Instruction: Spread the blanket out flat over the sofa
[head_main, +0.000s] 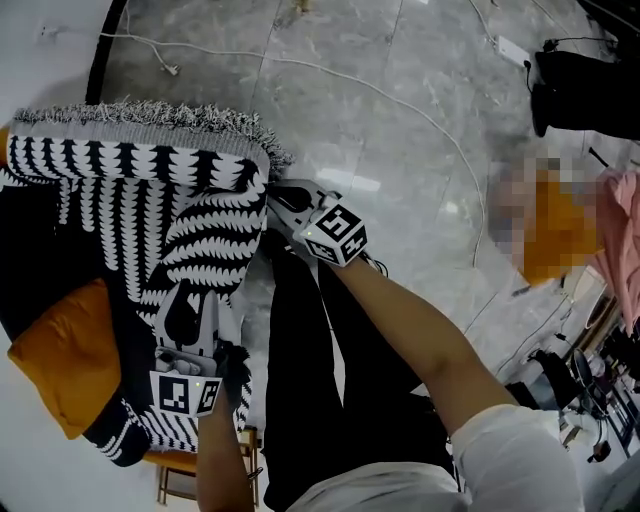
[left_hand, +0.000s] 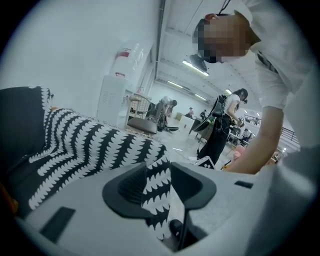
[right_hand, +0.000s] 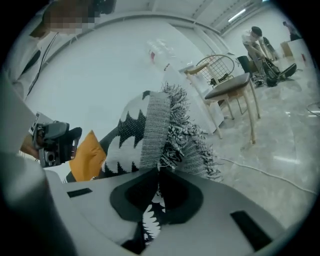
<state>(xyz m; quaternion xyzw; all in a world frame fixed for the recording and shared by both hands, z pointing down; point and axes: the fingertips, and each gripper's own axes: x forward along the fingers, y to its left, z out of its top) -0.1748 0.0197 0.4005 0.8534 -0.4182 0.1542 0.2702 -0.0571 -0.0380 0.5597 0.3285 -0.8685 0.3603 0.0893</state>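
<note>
Fingers (right_hand: 131, 194) of the right gripper (right_hand: 159, 172) are clamped together on the blanket (head_main: 150, 220). They pinch it just below its grey woven border and fringe (right_hand: 192, 135), and a strip of the zigzag cloth shows in the slot behind the tips. Fingers (left_hand: 125, 186) of the left gripper (left_hand: 159, 172) stand wide apart. A fold of the same black-and-white blanket hangs loosely through the gap, lying against one finger with clear space beside the other, so nothing is squeezed there.

In the head view the left gripper sits low at the left, over the blanket's near part. The right gripper, at the end of a bare forearm (head_main: 420, 330), holds the far corner by the fringe. The blanket lies rumpled and folded over the dark sofa (head_main: 25, 270), covering part of it. An orange cushion (head_main: 60, 365) pokes out beside its near left edge.

Beyond the sofa is a grey marble floor (head_main: 400, 130) crossed by a white cable (head_main: 420, 115). Farther off, the right gripper view shows a chair (right_hand: 227, 90) with a wire back. The left gripper view shows a water dispenser (left_hand: 112, 102) by the wall and people (left_hand: 225, 120) standing in the distance.
</note>
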